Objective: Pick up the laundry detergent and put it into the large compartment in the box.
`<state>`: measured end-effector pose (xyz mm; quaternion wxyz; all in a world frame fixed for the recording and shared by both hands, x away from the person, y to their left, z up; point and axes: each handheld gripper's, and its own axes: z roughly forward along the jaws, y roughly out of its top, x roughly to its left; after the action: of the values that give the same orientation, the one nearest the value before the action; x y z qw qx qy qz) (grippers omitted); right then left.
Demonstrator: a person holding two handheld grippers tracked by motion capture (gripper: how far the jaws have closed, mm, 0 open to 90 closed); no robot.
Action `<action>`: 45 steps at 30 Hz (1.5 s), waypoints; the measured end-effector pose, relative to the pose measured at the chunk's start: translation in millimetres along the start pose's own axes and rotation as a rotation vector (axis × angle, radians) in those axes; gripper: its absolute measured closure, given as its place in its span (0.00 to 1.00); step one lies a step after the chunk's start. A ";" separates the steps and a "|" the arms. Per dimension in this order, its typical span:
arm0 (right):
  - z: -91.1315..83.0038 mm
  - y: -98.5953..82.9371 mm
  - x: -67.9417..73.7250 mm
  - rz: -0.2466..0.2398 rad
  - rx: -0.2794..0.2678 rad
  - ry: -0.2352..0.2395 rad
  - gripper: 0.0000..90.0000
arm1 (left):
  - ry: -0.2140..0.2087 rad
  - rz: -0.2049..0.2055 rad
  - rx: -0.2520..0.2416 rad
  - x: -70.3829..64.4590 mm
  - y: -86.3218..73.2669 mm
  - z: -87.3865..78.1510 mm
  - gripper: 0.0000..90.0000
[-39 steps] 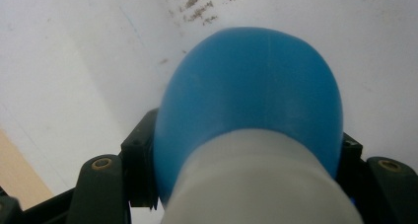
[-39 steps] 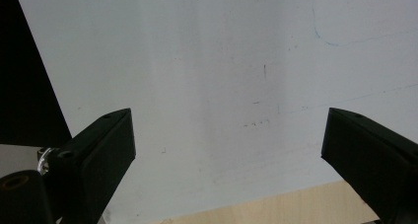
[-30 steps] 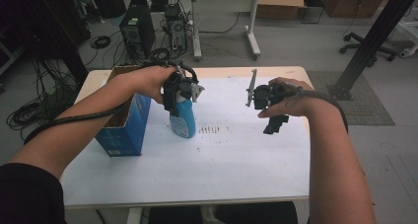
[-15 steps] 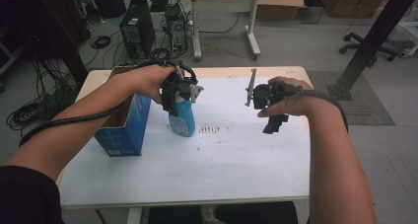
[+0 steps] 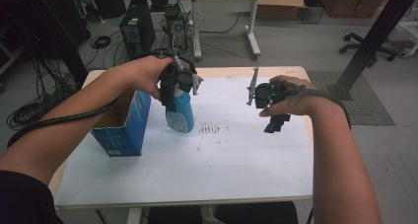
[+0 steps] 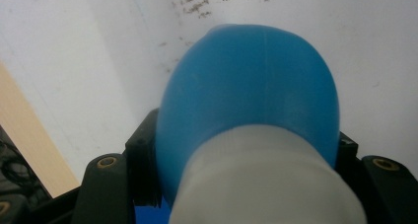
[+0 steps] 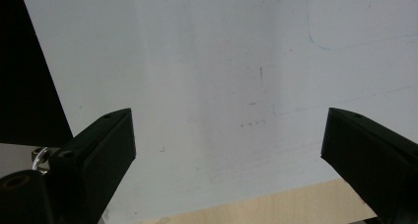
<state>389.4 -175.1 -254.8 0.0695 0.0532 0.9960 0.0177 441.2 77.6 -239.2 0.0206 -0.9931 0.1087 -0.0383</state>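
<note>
Gripping a blue bottle (image 5: 180, 113) by its white neck with the left gripper (image 5: 173, 88), upright above the white mat (image 5: 236, 160) beside the blue carton (image 5: 123, 130), probably for lifting out or repositioning. Right gripper (image 7: 226, 135) spread wide, empty, hovering clear.

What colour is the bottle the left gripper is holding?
The bottle is bright blue with a white top, clearest in the left gripper view.
</note>
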 end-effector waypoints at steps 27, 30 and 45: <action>-0.1 -1.9 5.5 -0.035 -0.012 -0.014 0.07 | 0.047 -0.489 -0.017 -4.2 -6.8 -48.8 0.42; -0.1 -1.0 5.0 -0.042 -0.007 -0.012 0.07 | 0.040 -0.559 -0.030 -6.3 -11.8 -58.6 0.42; -4.6 8.3 -2.3 -0.058 -0.005 -0.014 0.07 | -0.027 -1.023 -0.016 -6.9 -51.4 -101.9 0.42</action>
<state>391.9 -167.2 -249.5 0.0769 0.0240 0.9966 0.0177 437.4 126.0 -135.7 -0.0071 -0.9198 -0.3911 -0.0300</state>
